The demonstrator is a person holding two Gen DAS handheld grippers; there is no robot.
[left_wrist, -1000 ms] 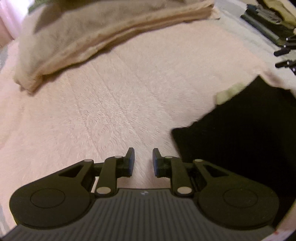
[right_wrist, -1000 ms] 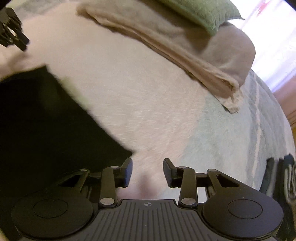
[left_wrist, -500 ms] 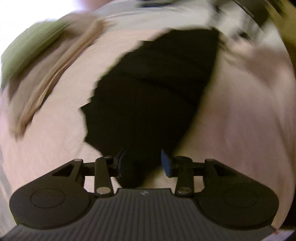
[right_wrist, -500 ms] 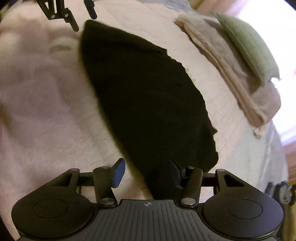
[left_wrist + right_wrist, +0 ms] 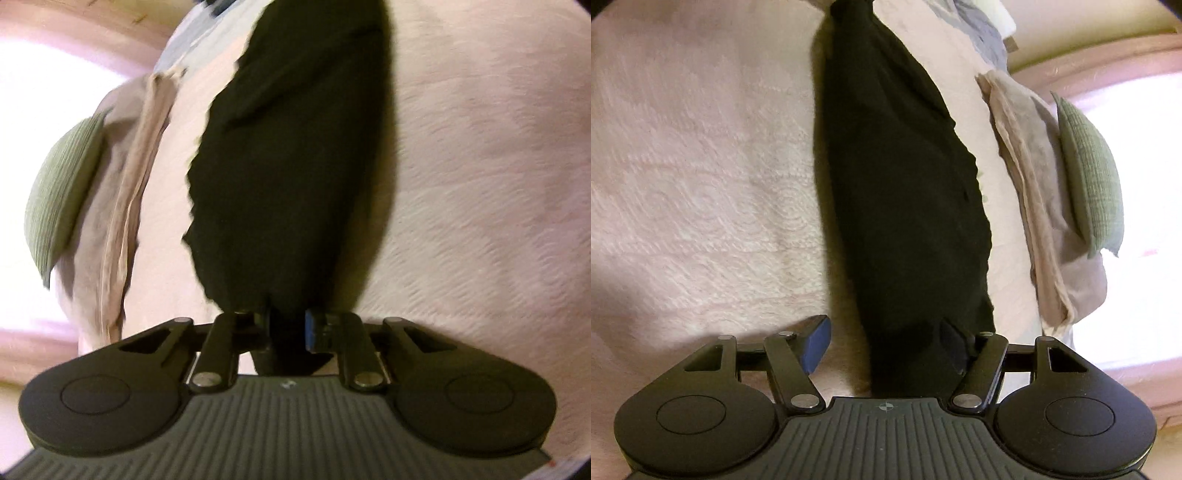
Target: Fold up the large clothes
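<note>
1. Bed covered by a pale pink quilted bedspread (image 5: 701, 184) with stitched circular patterns; it fills most of both wrist views.
2. Beige folded blanket (image 5: 1030, 206) along one edge of the bed, a green ribbed cushion (image 5: 1089, 173) lying on it.
3. Bright, washed-out window (image 5: 44, 103) beyond that edge; pinkish frame.
4. Grey-blue bedding (image 5: 986, 33) at the far corner.

Black garment (image 5: 295, 166) now btwn both hand-held grippers.
</note>
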